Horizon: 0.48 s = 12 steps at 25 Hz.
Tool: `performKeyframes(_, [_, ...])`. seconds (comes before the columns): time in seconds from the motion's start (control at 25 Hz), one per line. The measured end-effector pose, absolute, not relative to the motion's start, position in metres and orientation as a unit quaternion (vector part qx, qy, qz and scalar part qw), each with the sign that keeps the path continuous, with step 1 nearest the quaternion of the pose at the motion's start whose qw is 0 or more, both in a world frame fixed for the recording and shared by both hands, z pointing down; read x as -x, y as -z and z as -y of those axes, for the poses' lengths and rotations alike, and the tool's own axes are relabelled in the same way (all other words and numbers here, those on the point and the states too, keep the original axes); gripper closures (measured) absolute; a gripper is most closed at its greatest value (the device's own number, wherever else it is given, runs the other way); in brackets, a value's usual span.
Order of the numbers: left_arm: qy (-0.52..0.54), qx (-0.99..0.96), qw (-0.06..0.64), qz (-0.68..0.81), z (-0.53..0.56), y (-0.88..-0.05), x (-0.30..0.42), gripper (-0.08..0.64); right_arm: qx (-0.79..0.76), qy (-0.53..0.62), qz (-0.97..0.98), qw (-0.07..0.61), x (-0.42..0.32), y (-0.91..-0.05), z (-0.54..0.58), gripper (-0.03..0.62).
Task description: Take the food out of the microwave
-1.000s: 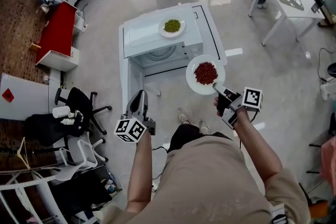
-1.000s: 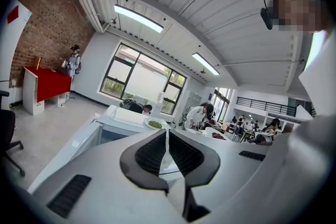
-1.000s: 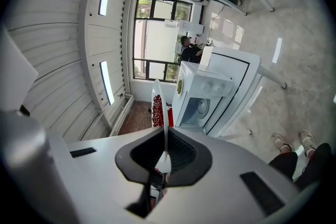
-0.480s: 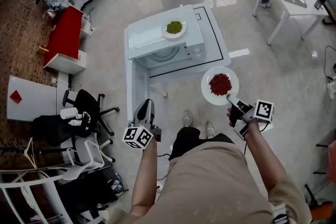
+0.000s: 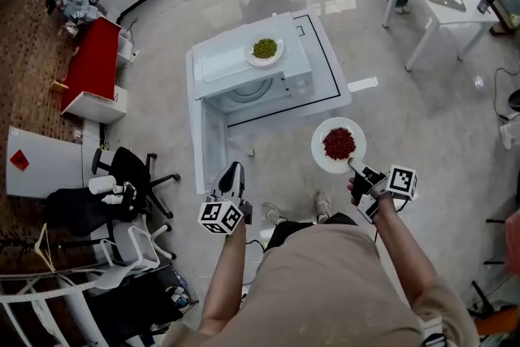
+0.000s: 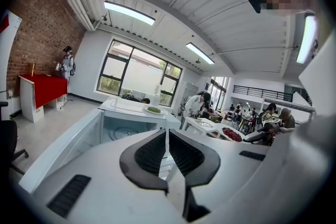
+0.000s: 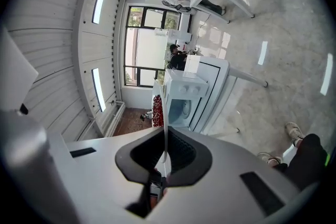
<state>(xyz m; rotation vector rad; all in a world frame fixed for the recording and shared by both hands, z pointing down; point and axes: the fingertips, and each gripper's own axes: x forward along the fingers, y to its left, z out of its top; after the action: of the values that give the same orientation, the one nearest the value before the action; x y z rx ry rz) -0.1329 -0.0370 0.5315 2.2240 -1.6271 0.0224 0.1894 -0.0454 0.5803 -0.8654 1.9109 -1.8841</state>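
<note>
Our right gripper [image 5: 355,167] grasping rim of plate [image 5: 319,153] of red food [image 5: 339,143]; left gripper [image 5: 232,170] clenched, empty, near open microwave [image 5: 244,69].

white desk [image 5: 329,81] with a black outline marked on its top, standing on the shiny grey floor [image 5: 422,126], white microwave [image 5: 236,65] sat on the left part of it, door hanging open

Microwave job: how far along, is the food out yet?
Done: the white microwave stands open, its cavity showing only the turntable, and a white plate of green food sits on top. In hand: the right gripper is shut on a white plate of red food, clear of the microwave. Left: setting that plate down; the left gripper is shut, empty.
</note>
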Motion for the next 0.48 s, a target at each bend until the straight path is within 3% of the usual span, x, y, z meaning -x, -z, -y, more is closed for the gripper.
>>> performKeyframes(0.48, [-0.041, -0.802, 0.205, 0.56, 0.024, -0.58, 0.126, 0.551, 0.324, 0.673, -0.65, 0.14, -0.189, -0.626, 0.037, 0.575])
